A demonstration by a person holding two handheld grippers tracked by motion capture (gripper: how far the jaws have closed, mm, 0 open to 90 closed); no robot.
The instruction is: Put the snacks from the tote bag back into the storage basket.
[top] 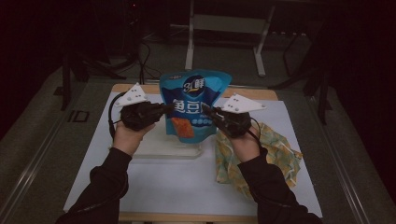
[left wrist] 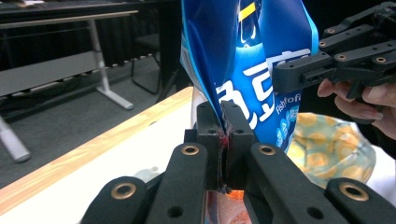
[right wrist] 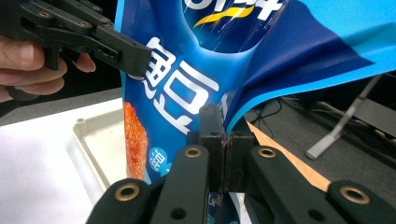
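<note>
Both grippers, left (top: 164,108) and right (top: 204,108), we record clamped on opposite side edges of the upright blue snack bag (top: 194,100), hanging between them above the tray (top: 154,148).

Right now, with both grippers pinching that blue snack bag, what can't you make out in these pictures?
- Blue snack bag: its bottom edge, high view, hidden by the left gripper, right gripper and hands; whether it touches the clear tray is unclear.
- Bag top: cut off by the upper edge in both gripper views.
- Patterned cloth: partly under the right forearm.
- Small print on the bag: too blurred.
</note>
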